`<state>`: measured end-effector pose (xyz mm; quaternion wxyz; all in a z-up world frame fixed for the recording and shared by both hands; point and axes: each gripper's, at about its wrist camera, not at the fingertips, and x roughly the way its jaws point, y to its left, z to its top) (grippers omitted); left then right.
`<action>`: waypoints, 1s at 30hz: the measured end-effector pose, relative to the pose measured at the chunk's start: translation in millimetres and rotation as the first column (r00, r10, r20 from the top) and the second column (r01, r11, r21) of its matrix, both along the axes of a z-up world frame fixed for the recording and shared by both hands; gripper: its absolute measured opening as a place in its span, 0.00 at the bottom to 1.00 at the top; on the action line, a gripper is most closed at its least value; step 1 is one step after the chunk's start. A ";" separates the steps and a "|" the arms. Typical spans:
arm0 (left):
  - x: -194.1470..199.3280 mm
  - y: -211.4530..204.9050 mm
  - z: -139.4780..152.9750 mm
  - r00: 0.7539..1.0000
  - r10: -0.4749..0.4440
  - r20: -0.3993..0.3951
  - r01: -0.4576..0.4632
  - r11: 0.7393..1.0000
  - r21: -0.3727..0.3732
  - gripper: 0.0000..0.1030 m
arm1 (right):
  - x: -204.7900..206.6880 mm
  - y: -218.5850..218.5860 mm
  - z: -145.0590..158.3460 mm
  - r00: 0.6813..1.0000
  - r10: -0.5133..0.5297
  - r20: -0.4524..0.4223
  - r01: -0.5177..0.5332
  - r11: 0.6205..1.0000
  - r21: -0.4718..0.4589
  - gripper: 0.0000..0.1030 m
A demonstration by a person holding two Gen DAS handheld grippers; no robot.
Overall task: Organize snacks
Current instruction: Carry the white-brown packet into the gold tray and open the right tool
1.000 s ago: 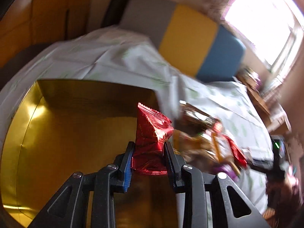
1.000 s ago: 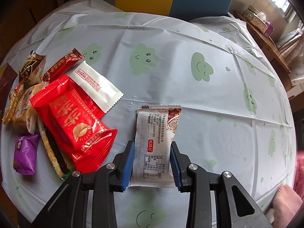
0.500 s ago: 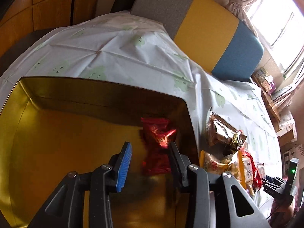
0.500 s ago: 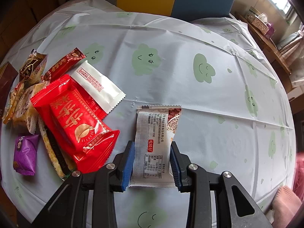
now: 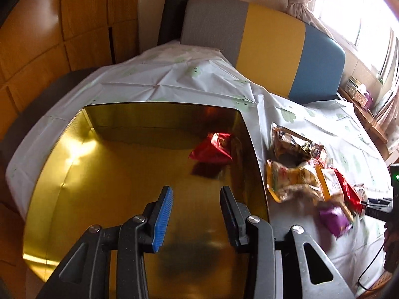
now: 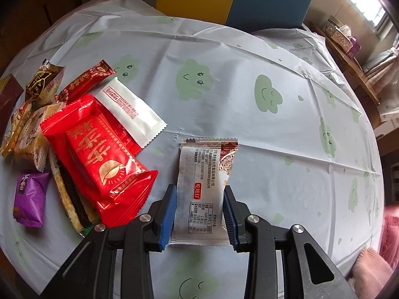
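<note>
In the left wrist view a small red foil snack lies inside the gold tin box, near its far right wall. My left gripper is open and empty above the box floor, short of the snack. In the right wrist view my right gripper is shut on a white snack packet held just above the tablecloth. A pile of snacks lies to its left: a big red packet, a white packet, a purple one.
The pile also shows right of the box in the left wrist view. The table has a white cloth with green smiley clouds. A grey, yellow and blue seat back stands behind it. A side table with boxes is at far right.
My left gripper opened and let go of the red foil snack, which now lies in the gold box; the gripper pulled back and up. The right gripper still holds the white packet.
</note>
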<state>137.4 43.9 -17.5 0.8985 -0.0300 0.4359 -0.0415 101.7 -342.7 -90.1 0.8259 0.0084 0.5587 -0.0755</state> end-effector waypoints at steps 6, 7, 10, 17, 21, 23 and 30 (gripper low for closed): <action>-37.8 0.4 8.0 0.999 0.023 0.031 -0.024 0.999 0.027 0.39 | -1.8 3.7 1.1 1.000 0.005 0.006 -0.005 1.000 -0.010 0.35; -43.1 0.7 8.4 0.999 0.028 0.034 -0.029 0.999 0.031 0.39 | -2.2 4.0 1.4 1.000 0.005 0.007 -0.005 1.000 -0.010 0.34; -55.3 2.4 10.4 0.999 0.034 0.041 -0.035 0.999 0.036 0.39 | -3.7 5.3 3.4 1.000 0.002 0.011 -0.002 1.000 -0.001 0.34; -66.7 7.9 12.3 0.998 0.047 0.050 -0.049 0.998 0.050 0.39 | -4.8 7.8 2.9 1.000 0.025 0.004 -0.025 1.000 0.012 0.34; -71.7 12.5 10.9 0.997 0.057 0.047 -0.059 0.997 0.044 0.39 | -4.8 4.3 2.7 1.000 0.016 0.003 -0.016 0.999 0.030 0.34; -75.2 14.3 10.6 0.997 0.063 0.050 -0.065 0.997 0.045 0.39 | -4.7 4.5 2.3 1.000 0.019 0.001 -0.019 1.000 0.023 0.35; -83.6 19.9 7.4 0.996 0.077 0.050 -0.080 0.996 0.046 0.39 | -3.6 2.9 0.4 1.000 0.019 0.002 -0.019 1.000 0.017 0.36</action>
